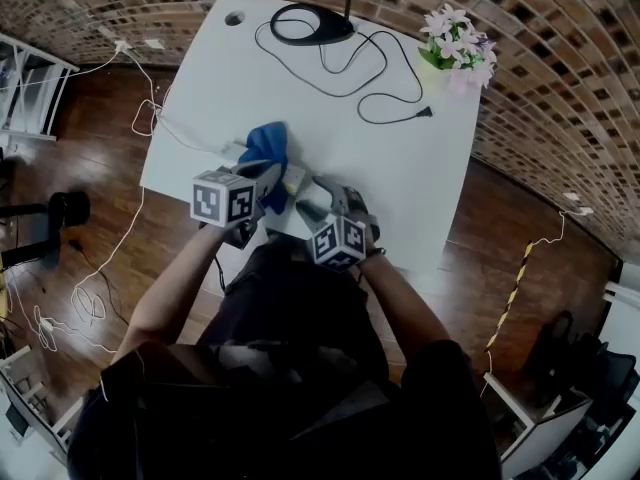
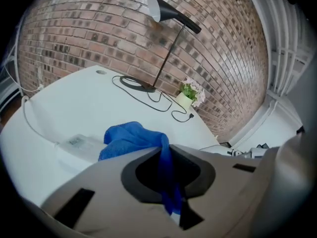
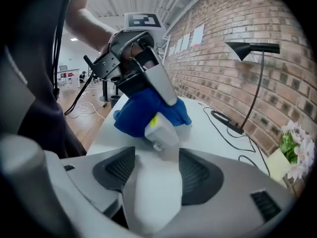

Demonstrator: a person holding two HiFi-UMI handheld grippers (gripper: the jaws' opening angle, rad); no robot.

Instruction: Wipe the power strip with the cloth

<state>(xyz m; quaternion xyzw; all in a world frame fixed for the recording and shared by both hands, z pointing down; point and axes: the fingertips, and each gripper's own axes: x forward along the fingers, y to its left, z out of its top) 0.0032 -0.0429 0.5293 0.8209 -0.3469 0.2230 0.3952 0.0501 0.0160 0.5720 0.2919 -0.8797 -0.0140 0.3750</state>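
While the left gripper is pinching a fold of the blue cloth between fingers that are sitting almost together, the right gripper is holding the white power strip. The right gripper's fingers are standing wide and pressing on the strip's two sides. The strip is sticking out ahead of the right gripper over the near part of the white bench. The bunched cloth is lying against it just beyond, with the left gripper reaching in over the cloth from above.

In the left gripper view a white labelled block is showing on the bench to the left of the cloth, and it is probably the far end of the same strip. From the head view the two marker cubes are covering most of both grippers and nearly all of the strip.

Farther back a black desk lamp is standing on its round base, and its black cable is looping loosely across the bench top. At the far right corner a small pot is holding pink-and-white flowers with green leaves.

A brick wall is curving behind the bench. A wooden floor is showing on either side, with thin white cables trailing over it on the left.
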